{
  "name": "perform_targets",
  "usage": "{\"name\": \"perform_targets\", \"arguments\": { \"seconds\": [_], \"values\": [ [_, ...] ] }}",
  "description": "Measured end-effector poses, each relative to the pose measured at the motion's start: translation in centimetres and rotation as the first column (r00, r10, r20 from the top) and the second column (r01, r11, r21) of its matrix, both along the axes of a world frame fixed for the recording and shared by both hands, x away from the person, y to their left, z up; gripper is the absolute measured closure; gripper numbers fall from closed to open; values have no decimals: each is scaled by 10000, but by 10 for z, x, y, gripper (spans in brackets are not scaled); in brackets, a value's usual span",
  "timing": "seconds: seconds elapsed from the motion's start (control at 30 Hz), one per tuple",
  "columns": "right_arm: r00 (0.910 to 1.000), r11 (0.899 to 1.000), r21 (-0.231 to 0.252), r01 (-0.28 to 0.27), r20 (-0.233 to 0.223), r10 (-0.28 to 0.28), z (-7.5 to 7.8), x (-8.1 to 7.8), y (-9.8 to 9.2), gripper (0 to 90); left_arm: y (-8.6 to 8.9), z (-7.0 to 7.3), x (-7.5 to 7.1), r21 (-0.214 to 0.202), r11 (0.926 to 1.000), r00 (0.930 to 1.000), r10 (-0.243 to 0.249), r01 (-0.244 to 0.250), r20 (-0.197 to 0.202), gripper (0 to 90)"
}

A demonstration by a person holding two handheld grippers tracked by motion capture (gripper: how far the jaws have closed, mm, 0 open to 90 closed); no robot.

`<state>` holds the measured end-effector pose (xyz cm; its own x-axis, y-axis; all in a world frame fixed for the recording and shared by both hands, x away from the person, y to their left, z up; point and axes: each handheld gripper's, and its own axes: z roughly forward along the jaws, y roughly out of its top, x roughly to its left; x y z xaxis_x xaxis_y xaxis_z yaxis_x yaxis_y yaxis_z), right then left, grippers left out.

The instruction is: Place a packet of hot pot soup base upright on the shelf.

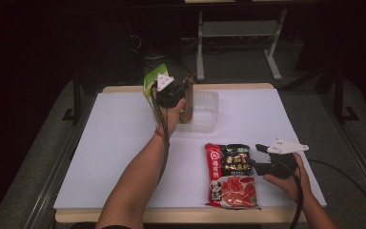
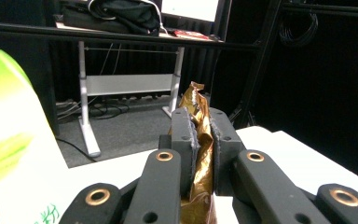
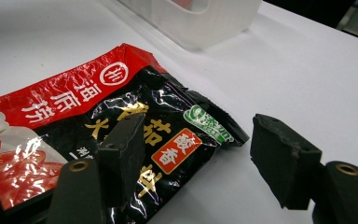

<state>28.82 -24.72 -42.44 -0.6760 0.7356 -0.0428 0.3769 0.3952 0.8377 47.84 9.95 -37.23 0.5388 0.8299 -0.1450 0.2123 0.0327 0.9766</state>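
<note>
Left gripper (image 1: 171, 90) is hanging over the clear plastic container (image 1: 205, 110) at the table's (image 1: 119, 143) far edge in the high view; right gripper (image 1: 262, 157) is sitting at the red-and-black packet's (image 1: 232, 175) right edge. One container, one flat packet, one green carton (image 1: 151, 78).

Left gripper view: jaws are clamping a crinkled gold foil packet (image 2: 200, 154), detail the high view is hiding. Green carton (image 2: 9, 140) alongside.

Right gripper view: jaws are standing apart, straddling the red-and-black packet's (image 3: 121, 121) corner, pads not pressing.
</note>
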Motion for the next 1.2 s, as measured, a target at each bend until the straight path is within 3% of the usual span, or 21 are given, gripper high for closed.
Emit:
{"name": "perform_targets", "arguments": {
  "seconds": [0.2,0.73,1.03,1.2],
  "values": [
    [10000,10000,-34,29,-7,-29,0,1,-1,347,5,0,-9,50,9990,9989,-456,455,127,813],
    [10000,9999,-135,11,-81,-12,-2,1,0,347,24,-2,-28,644,9944,9962,-846,832,184,761],
    [10000,9998,-209,22,-86,-24,-3,1,0,347,28,-2,-37,1215,9856,9926,-1202,1172,175,694],
    [9999,9998,-203,42,-112,-44,-3,1,0,347,31,-4,-43,1693,9767,9898,-1390,1320,300,680]
  ]
}}
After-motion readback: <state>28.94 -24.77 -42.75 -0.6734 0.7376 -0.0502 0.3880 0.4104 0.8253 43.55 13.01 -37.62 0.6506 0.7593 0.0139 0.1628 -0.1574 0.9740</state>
